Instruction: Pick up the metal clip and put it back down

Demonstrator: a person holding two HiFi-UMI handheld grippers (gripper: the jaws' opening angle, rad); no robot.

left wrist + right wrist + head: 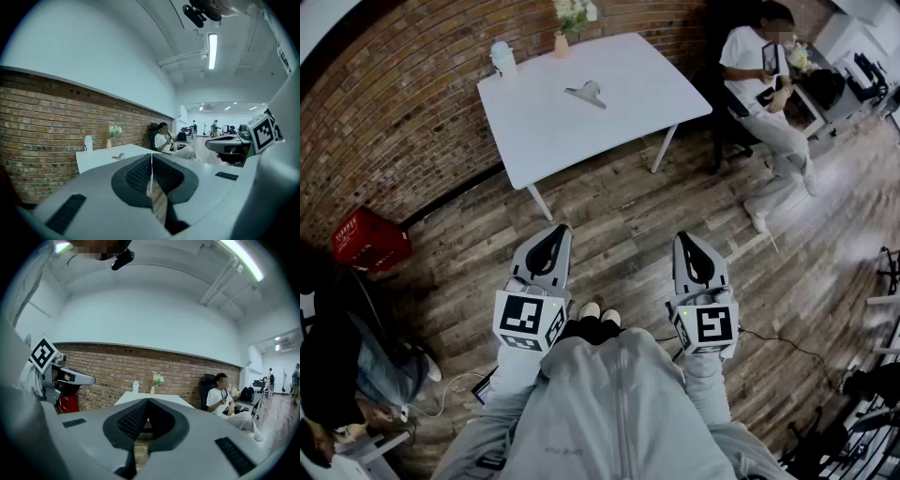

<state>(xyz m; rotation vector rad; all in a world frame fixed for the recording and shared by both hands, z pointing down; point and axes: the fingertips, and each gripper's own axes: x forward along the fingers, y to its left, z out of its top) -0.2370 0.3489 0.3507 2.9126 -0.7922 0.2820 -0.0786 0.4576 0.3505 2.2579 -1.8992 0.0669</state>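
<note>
Currently both tongs are held about level over the wooden floor (619,211), well short of the white table (628,103). The left gripper (562,229) is pinched fully together with nothing between its pads, and the left gripper view shows the jaws meeting along one thin line. The right gripper (684,237) is the same: tips together and empty.

The metal clip (586,93) lies flat near the table's middle, well apart from every edge and from both grippers. Its long axis runs diagonally in the head view, from far-left to near-right, with the slimmer end toward the near-right; finer detail is too small to tell. In the left gripper view it shows as a small grey shape on the tabletop.

Edges and room: the table's near edge faces the grippers, with floor planks between them. Its far edge sits near the brick wall (403,103). A white bottle (502,58) and a small vase of flowers (564,36) stand along that far edge, well apart from the clip. A seated person (759,70) is just off the table's right corner. A red crate (368,240) sits by the wall to the left. Another person (342,366) is at the lower left. A cable (778,342) runs across the floor right of the right gripper.
</note>
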